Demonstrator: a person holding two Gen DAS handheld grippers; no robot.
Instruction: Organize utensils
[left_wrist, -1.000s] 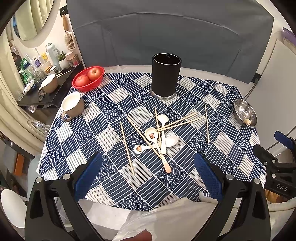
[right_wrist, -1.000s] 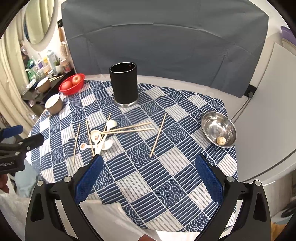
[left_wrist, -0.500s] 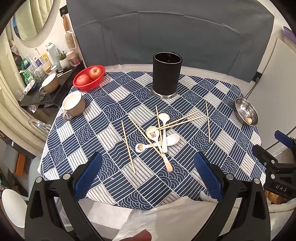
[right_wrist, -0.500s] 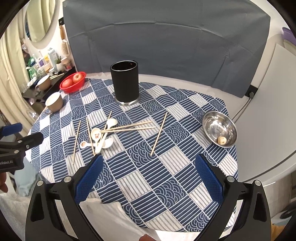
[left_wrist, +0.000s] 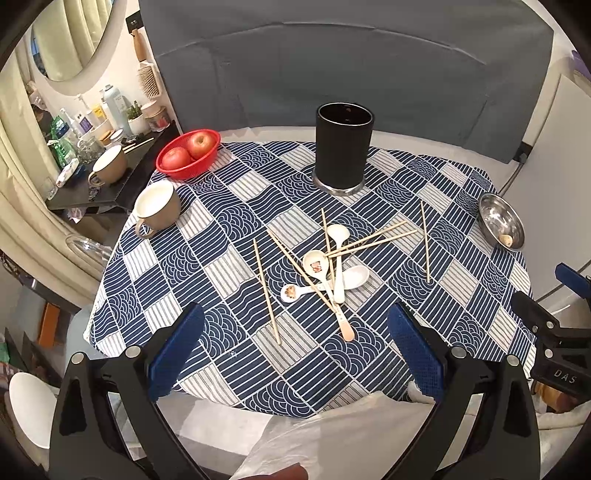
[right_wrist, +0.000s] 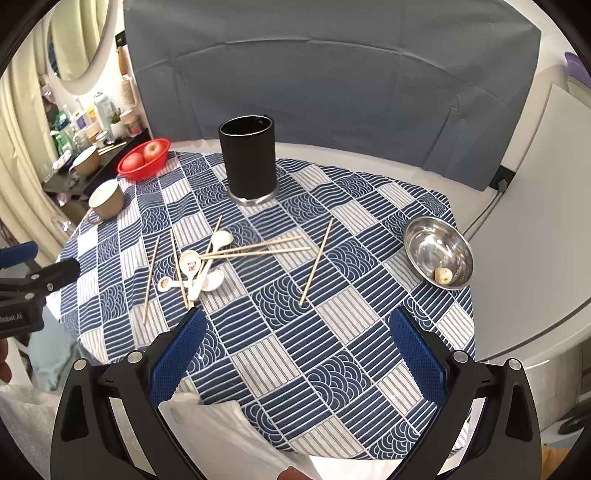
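Observation:
A tall black holder (left_wrist: 344, 147) stands upright at the back of the round table; it also shows in the right wrist view (right_wrist: 250, 163). Several wooden chopsticks (left_wrist: 266, 291) and white ceramic spoons (left_wrist: 338, 263) lie jumbled at the table's middle, also seen in the right wrist view as chopsticks (right_wrist: 316, 263) and spoons (right_wrist: 207, 263). My left gripper (left_wrist: 295, 354) is open and empty above the near table edge. My right gripper (right_wrist: 297, 354) is open and empty, near the front edge, right of the pile.
A red basket of apples (left_wrist: 187, 154) and a tan mug (left_wrist: 157, 209) sit at the left. A steel bowl (right_wrist: 438, 252) with a small object sits at the right. A cluttered black shelf (left_wrist: 92, 181) stands beyond the left edge. White cloth lies below the grippers.
Both grippers have risen and pulled back slightly, so the table looks a little smaller and lower. Nothing on the table has moved.

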